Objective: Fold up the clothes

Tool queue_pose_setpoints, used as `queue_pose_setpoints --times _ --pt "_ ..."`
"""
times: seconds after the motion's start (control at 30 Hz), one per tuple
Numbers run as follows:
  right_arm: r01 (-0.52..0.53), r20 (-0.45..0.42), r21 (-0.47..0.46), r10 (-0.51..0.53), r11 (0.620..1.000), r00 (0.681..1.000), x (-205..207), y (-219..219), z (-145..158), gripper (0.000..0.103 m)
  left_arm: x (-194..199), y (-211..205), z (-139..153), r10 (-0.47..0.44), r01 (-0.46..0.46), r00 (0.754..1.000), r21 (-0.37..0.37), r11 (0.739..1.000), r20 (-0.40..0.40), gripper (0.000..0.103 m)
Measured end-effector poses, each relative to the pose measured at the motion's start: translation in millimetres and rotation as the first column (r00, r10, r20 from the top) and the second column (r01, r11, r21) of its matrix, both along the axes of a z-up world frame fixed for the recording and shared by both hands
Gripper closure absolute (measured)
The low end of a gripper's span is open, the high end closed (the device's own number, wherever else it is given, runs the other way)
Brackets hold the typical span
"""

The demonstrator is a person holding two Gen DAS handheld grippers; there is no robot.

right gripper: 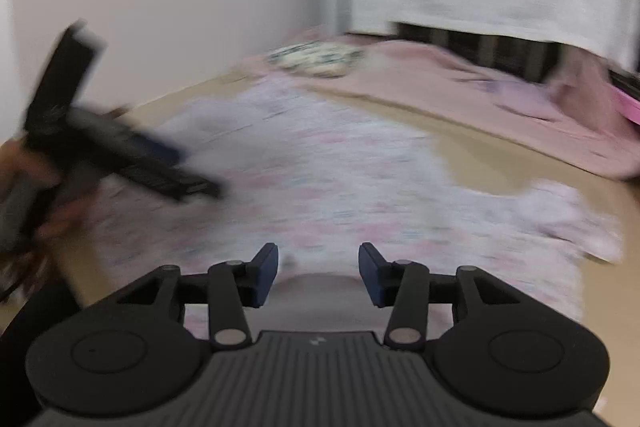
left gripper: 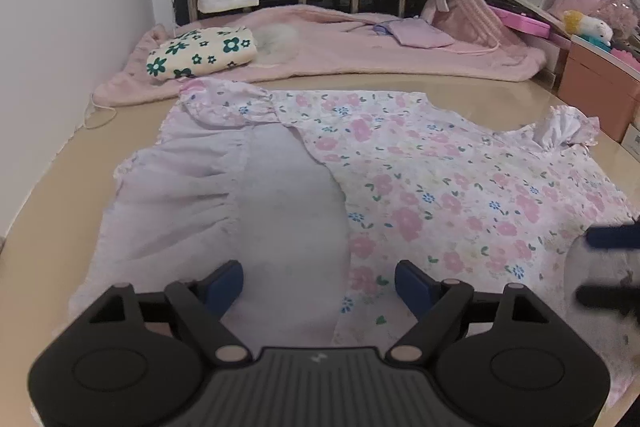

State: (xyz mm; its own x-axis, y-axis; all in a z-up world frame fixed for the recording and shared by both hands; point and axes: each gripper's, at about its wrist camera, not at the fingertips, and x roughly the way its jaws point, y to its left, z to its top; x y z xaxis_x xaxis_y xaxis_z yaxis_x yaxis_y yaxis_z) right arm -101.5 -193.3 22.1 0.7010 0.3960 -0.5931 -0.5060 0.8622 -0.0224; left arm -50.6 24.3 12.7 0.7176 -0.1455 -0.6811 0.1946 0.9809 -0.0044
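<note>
Left wrist view: floral dress point(left gripper: 420, 183) lies spread on the table point(left gripper: 52, 211), its nine-o'clock side folded inward; remaining folds look undone. Left gripper point(left gripper: 319, 277) and right gripper point(right gripper: 318, 269) stand apart, empty.

Bare counter point(left gripper: 48, 187) runs open down the frame's left edge; the dress point(left gripper: 400, 187) fills the centre, a pink blanket point(left gripper: 320, 43) blocks the top, boxes point(left gripper: 596, 83) crowd the upper right.
</note>
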Motion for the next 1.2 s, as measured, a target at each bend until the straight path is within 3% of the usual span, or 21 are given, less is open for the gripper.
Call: queue_pose_setpoints --times 0.13,0.23,0.4,0.47,0.63,0.73,0.77,0.8,0.87,0.93,1.0,1.13,1.2 --pt "0.0 -0.046 -0.041 -0.001 0.999 0.999 -8.6 7.4 -7.6 0.059 -33.1 34.4 18.5 0.014 -0.008 0.999 -0.137 0.99 0.043 0.024" --pt "0.002 -0.022 0.0 -0.002 1.0 1.0 -31.0 -7.1 -2.1 0.058 -67.6 78.3 26.9 -0.055 0.07 0.996 -0.217 0.974 0.073 0.019" --pt "-0.094 0.057 0.133 0.087 0.987 0.995 -74.3 -21.3 2.9 0.057 -118.7 116.0 18.0 -0.157 0.181 0.975 -0.152 0.972 0.155 0.021" --pt "-0.115 0.053 0.128 0.109 0.985 0.993 -79.9 -13.8 -0.5 0.057 -132.8 126.4 15.7 -0.164 0.193 0.969 -0.149 0.97 0.185 0.02" --pt "-0.142 0.027 0.076 0.14 0.987 0.99 -75.6 6.0 -16.4 0.061 -136.2 131.3 6.4 -0.199 0.216 0.964 -0.083 0.973 0.178 0.023" --pt "-0.136 0.021 0.071 0.135 0.988 0.991 -72.2 8.2 -22.8 0.079 -135.3 132.1 3.7 -0.266 0.281 0.948 -0.067 0.957 0.174 0.033" --pt "-0.137 0.023 0.074 0.136 0.988 0.99 -71.8 7.1 -23.3 0.088 -134.2 131.4 2.9 -0.287 0.299 0.944 -0.054 0.953 0.165 0.051" --pt "-0.141 0.024 0.073 0.14 0.987 0.99 -71.7 5.8 -23.5 0.094 -131.8 129.5 1.9 -0.309 0.316 0.941 -0.03 0.948 0.139 0.077" --pt "-0.165 0.014 0.043 0.165 0.985 0.986 -73.1 1.2 -21.0 0.098 -128.8 127.4 1.2 -0.359 0.359 0.928 0.014 0.933 0.102 0.095" --pt "-0.168 0.004 0.019 0.168 0.986 0.986 -74.8 -4.1 -18.6 0.098 -128.4 129.2 2.7 -0.379 0.377 0.919 0.034 0.925 0.11 0.095" --pt "-0.154 -0.001 0.007 0.154 0.988 0.988 -78.0 -10.2 -17.1 0.099 -127.6 134.4 6.3 -0.358 0.357 0.923 0.033 0.934 0.144 0.094" --pt "-0.113 0.017 -0.004 0.113 0.994 0.993 -86.7 -10.4 -13.9 0.097 -124.5 149.5 16.0 -0.275 0.289 0.942 -0.048 0.956 0.191 0.087" --pt "-0.107 0.056 0.013 0.106 0.994 0.993 -91.4 -3.8 -7.9 0.088 -127.5 152.7 18.4 -0.288 0.302 0.942 -0.059 0.951 0.175 0.064"
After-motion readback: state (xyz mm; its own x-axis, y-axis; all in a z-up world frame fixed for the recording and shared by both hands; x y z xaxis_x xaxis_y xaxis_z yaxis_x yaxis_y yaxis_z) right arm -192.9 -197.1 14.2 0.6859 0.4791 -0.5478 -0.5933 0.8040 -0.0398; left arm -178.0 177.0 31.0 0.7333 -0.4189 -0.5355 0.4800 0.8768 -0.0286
